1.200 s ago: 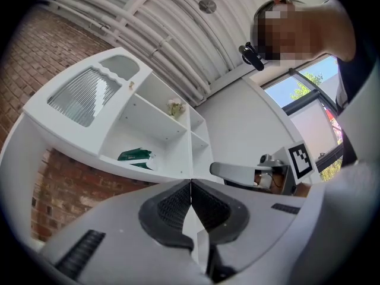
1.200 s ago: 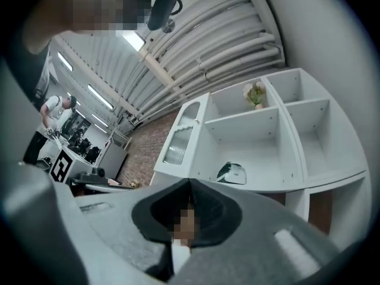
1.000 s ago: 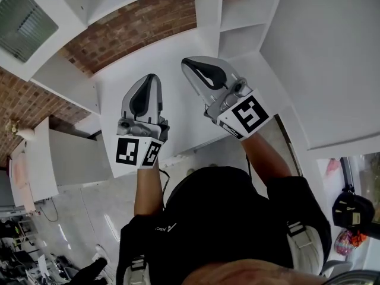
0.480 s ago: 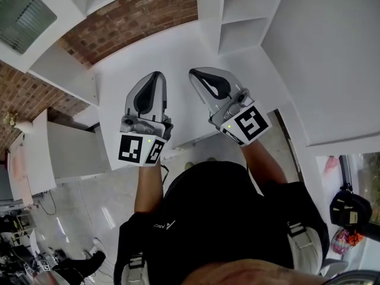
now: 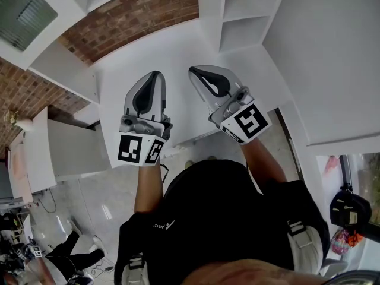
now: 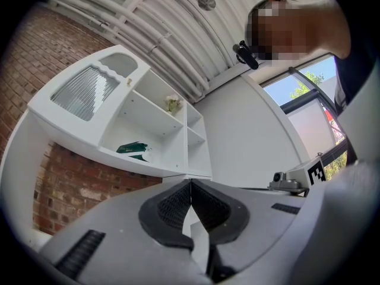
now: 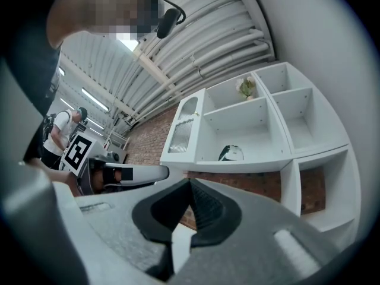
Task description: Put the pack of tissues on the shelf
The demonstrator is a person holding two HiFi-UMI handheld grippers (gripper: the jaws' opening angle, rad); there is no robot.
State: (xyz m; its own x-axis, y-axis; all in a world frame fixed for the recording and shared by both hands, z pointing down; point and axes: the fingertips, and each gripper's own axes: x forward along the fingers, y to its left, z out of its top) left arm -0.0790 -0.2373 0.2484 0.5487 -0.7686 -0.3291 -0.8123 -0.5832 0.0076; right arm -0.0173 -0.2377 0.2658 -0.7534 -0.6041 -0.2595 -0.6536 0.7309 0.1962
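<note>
The pack of tissues (image 6: 133,149), green and white, lies in a middle compartment of the white shelf unit (image 6: 155,166). It also shows as a dark and white pack of tissues (image 7: 231,153) in the right gripper view. Both grippers hang side by side over the white desk (image 5: 178,46), well below and apart from the pack. My left gripper (image 5: 155,75) is shut with nothing between its pads. My right gripper (image 5: 195,71) is shut and empty too. The head view does not show the pack.
A small plant (image 7: 246,87) stands in the compartment above the pack. A ribbed cabinet door (image 6: 83,91) closes the shelf's left end. Red brick wall (image 5: 136,16) lies behind the desk. Another person (image 7: 59,129) stands far off.
Both grippers have drifted slightly toward my body in the head view. The green pack at the top edge has slid out of sight. A person on the floor at lower left has moved.
</note>
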